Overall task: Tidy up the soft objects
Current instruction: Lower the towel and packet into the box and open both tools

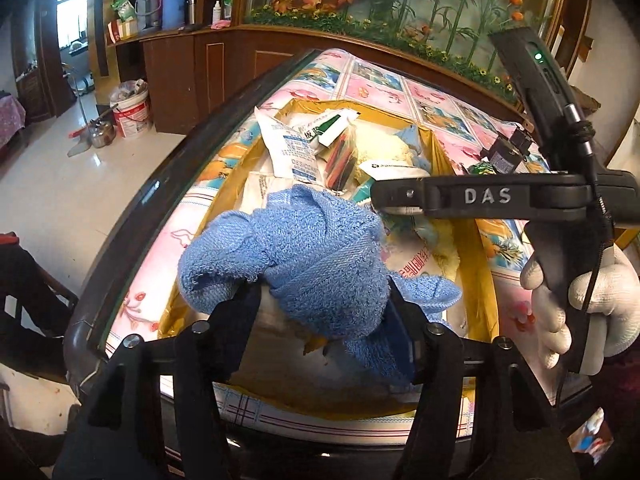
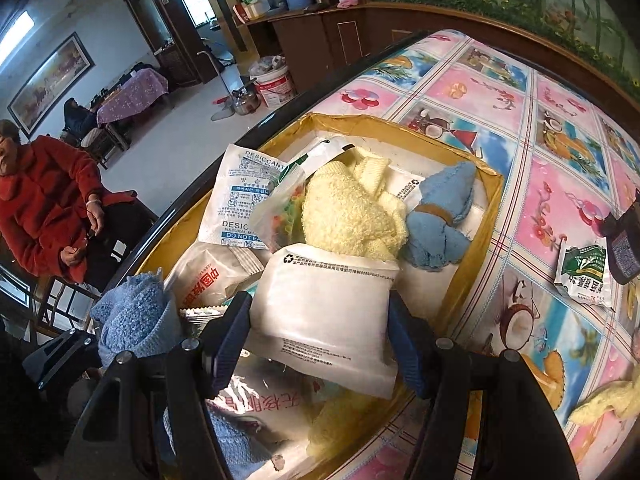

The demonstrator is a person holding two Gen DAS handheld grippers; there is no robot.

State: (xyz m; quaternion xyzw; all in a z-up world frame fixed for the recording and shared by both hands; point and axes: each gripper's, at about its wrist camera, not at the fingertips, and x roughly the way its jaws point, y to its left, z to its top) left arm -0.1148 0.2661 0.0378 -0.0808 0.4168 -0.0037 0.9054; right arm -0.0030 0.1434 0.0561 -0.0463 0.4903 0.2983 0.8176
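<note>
A cardboard box (image 1: 486, 280) stands on the table and holds soft things and packets. My left gripper (image 1: 324, 300) is shut on a bunched blue towel (image 1: 296, 252) and holds it over the box's near end. My right gripper (image 2: 320, 308) is shut on a white soft packet (image 2: 328, 312) above the box (image 2: 486, 200). In the right wrist view the box holds a yellow fluffy cloth (image 2: 348, 216), a light blue cloth (image 2: 440, 224), a desiccant packet (image 2: 240, 200) and a bag of coloured bits (image 2: 280, 208). The blue towel shows at the left there (image 2: 132, 312). The right gripper crosses the left wrist view (image 1: 396, 196).
The table has a patterned pink and blue cloth (image 2: 540, 152). A green snack packet (image 2: 584, 276) and a dark device (image 2: 622, 244) lie right of the box. A yellow cloth (image 2: 608, 400) lies at the right edge. A person in red (image 2: 44, 204) sits at the left.
</note>
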